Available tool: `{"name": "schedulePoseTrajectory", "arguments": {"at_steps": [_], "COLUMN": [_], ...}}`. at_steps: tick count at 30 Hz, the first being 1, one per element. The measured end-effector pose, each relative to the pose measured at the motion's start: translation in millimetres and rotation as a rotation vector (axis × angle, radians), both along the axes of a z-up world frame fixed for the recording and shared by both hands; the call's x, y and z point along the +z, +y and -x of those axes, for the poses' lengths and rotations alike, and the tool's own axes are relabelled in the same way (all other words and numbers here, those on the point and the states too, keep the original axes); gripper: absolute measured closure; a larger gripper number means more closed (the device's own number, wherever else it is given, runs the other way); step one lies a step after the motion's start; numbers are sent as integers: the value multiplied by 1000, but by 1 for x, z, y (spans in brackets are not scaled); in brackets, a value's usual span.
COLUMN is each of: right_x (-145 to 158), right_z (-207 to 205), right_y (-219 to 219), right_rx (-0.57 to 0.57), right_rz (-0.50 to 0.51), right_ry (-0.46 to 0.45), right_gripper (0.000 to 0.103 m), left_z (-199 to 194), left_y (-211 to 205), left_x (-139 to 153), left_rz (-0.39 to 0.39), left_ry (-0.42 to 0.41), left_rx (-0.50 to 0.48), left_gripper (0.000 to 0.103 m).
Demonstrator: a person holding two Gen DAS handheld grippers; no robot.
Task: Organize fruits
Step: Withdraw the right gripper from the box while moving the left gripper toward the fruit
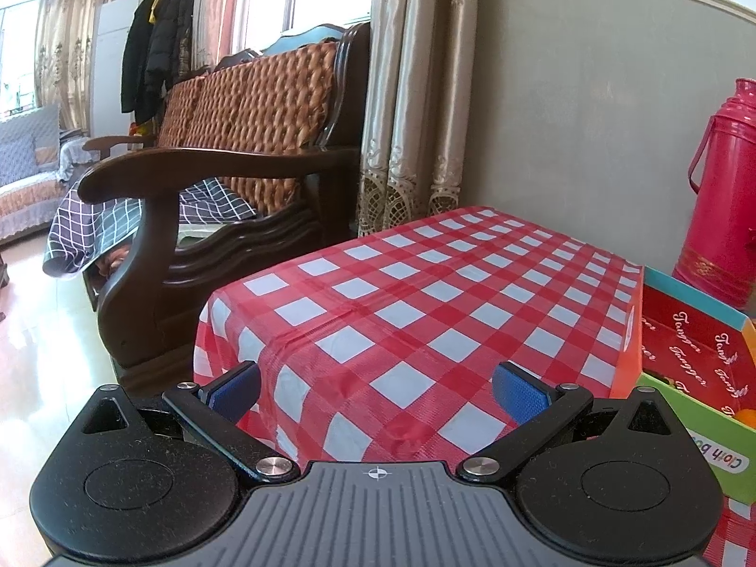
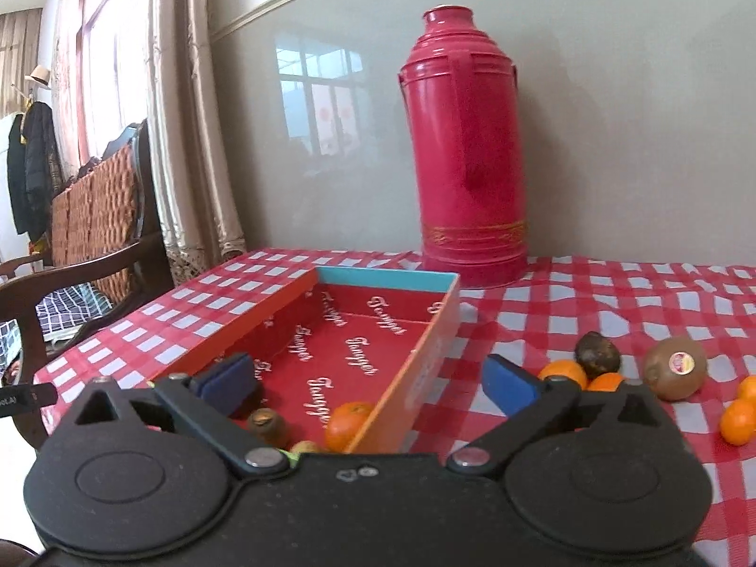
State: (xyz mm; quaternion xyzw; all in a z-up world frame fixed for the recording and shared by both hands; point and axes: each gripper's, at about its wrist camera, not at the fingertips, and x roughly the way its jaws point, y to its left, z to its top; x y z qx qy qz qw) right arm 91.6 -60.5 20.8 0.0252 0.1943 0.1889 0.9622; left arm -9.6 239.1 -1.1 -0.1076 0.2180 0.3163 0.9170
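Our right tool (image 2: 371, 385) is wide open and holds nothing. It hangs over the near end of the long red cardboard box with the orange sides (image 2: 416, 359). The box runs away from us, toward the tall pink metal flask (image 2: 465, 151) at the wall. Inside the box, close to us, we see one small round orange (image 2: 347, 423) and one brown fuzzy kiwi (image 2: 268, 423), with a bit of something pale (image 2: 306, 446) between them that we cannot tell.

The fruit that is left lies on the red and white checked cloth of the bench (image 2: 567, 302), to the right of the box. A dark wrinkled round fruit (image 2: 597, 354) sits with two little oranges (image 2: 564, 372) just in front of it. A big brown kiwi with a sticker (image 2: 675, 366) sits a bit further right. More small oranges (image 2: 737, 418) lie at the far right edge.

Our left tool (image 1: 375, 390) is wide open too, and empty. It looks over a bare part of the checked cloth, with the box at its right edge (image 1: 694, 345). No loose fruit shows there.

So we think the right tool is the nearer one. It needs to swing right, past the orange wall of the box, to reach the dark fruit and the little oranges.
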Motion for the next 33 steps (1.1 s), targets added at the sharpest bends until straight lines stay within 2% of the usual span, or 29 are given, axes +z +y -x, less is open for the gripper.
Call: {"name": "schedulePoseTrajectory", "arguments": {"at_steps": [5,10,17,20,25,29,33], "right_x": [-3,-2,-3,-7,-15,-15,-19], "right_z": [2,4,-1,3,17,33,43], "right_y": [-20,-50,-125,-152,-189,-207,-226], "right_rx": [-62,-258,-438,-513,-613,-662,-679], "right_rz": [-19,22,-120,-142,-145,-100,-92], "right_ry": [-15,-80,-39,-27,-17,-49,-24], "right_gripper": [6,6,6,6,6,6,6], "left_z": [-4,-9,-17,-22,-29,-33,-39], "left_y": [-11,-27,-57,-72,-102,-134,-164], "left_x": [3,6,11,13,16,18,19], "left_rz": [-9,-25,-37,-27,-30,-75,-111], "left_ry": [1,1,-15,-24,-32,-40,-40], "left_rx": [-22,-58,-128,-167,-242,-317,-401], "left_gripper": [0,0,0,0,0,0,0]}}
